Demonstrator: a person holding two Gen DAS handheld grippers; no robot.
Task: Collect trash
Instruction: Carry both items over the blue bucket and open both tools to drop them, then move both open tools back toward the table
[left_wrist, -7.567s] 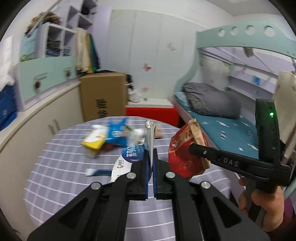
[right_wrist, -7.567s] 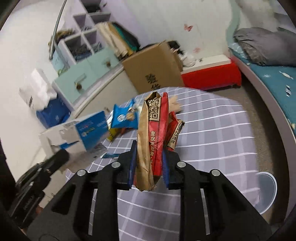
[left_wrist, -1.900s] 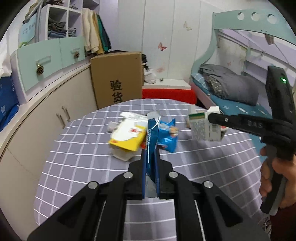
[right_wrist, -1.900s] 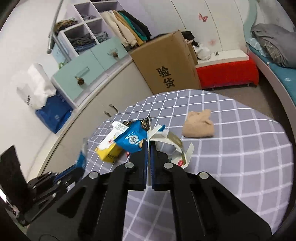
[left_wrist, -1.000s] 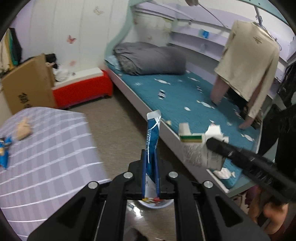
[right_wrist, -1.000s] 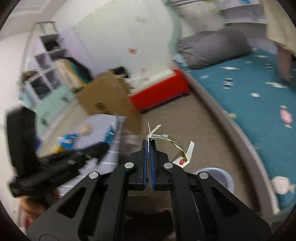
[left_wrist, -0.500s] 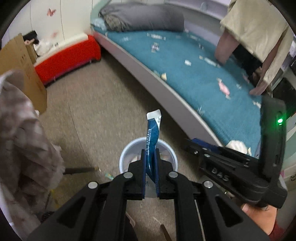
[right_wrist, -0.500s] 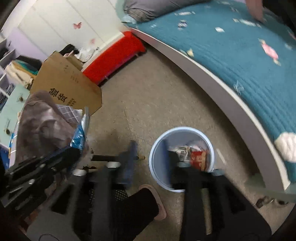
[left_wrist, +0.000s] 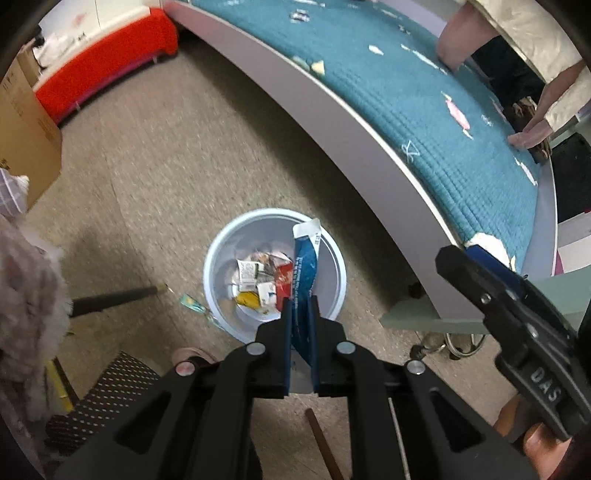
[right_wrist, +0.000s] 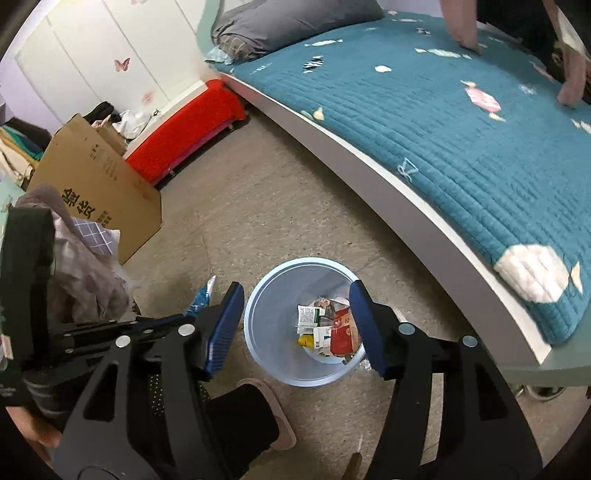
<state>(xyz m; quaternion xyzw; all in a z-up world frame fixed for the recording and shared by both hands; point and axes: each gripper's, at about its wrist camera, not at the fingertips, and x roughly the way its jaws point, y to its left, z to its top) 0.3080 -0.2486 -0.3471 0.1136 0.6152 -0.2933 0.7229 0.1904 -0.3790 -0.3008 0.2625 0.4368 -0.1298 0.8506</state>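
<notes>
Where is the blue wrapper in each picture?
Left wrist view: the blue wrapper stands low in the middle, pinched in the left gripper, over the trash bin.
Right wrist view: the blue wrapper is lower left, beside the bin.
Shared landmark: the pale blue trash bin on the floor by the bed.

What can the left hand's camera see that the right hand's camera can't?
Only the left camera shows the left gripper pinching a blue wrapper over the bin, and a wrapper scrap on the floor. Only the right shows its own gripper wide open and a grey pillow. Both show the bin's trash, bed and cardboard box.
</notes>
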